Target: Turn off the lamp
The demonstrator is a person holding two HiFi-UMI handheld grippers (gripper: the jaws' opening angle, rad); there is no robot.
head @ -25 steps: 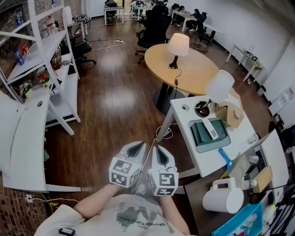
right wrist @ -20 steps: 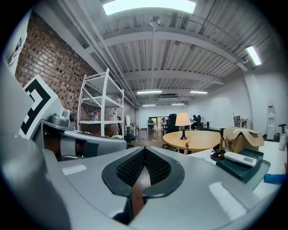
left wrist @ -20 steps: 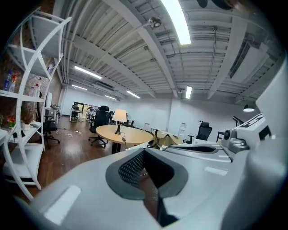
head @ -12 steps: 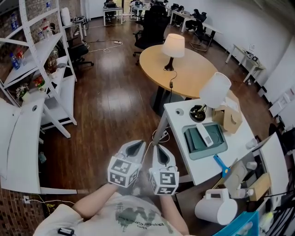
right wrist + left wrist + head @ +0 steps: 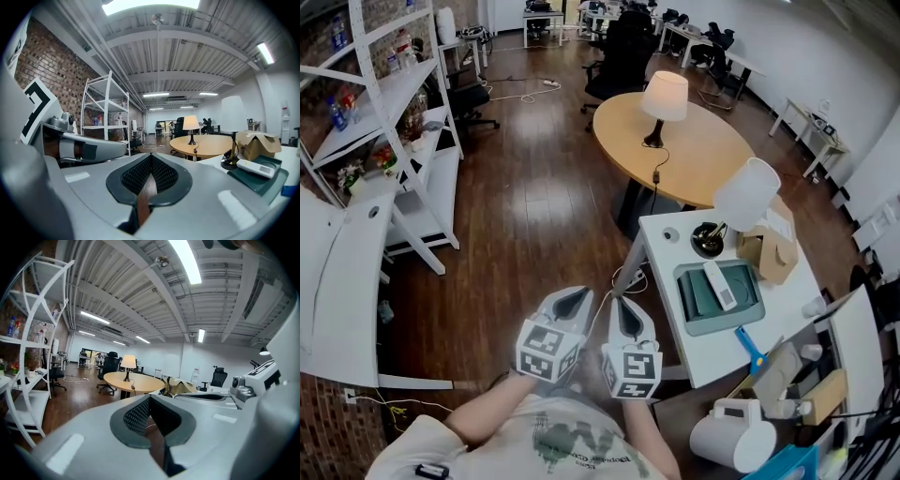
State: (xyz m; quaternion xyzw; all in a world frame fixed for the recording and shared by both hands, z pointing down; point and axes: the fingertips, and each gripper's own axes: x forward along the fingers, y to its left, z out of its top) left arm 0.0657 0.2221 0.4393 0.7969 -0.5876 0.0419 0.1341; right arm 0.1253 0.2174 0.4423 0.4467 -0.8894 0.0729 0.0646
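A lit table lamp (image 5: 664,97) with a cream shade stands on the round wooden table (image 5: 694,150) far ahead; its cord (image 5: 656,169) runs across the tabletop. It also shows small in the left gripper view as the lamp (image 5: 128,363) and in the right gripper view as the lamp (image 5: 191,123). A second lamp (image 5: 747,193) with a white shade and black base stands on the white desk (image 5: 670,323). My left gripper (image 5: 575,298) and right gripper (image 5: 623,307) hover side by side over the wooden floor, well short of both lamps. Both are shut and hold nothing.
White shelving (image 5: 403,112) stands at the left, with a white table (image 5: 337,291) below it. The desk carries a green tray (image 5: 750,314) with a remote (image 5: 719,284) and a cardboard box (image 5: 769,246). Office chairs (image 5: 623,52) are beyond the round table. A white jug (image 5: 731,441) sits at bottom right.
The view has shifted a little, so the desk and lamps sit slightly differently in frame. Both grippers stay shut and side by side in the same place.
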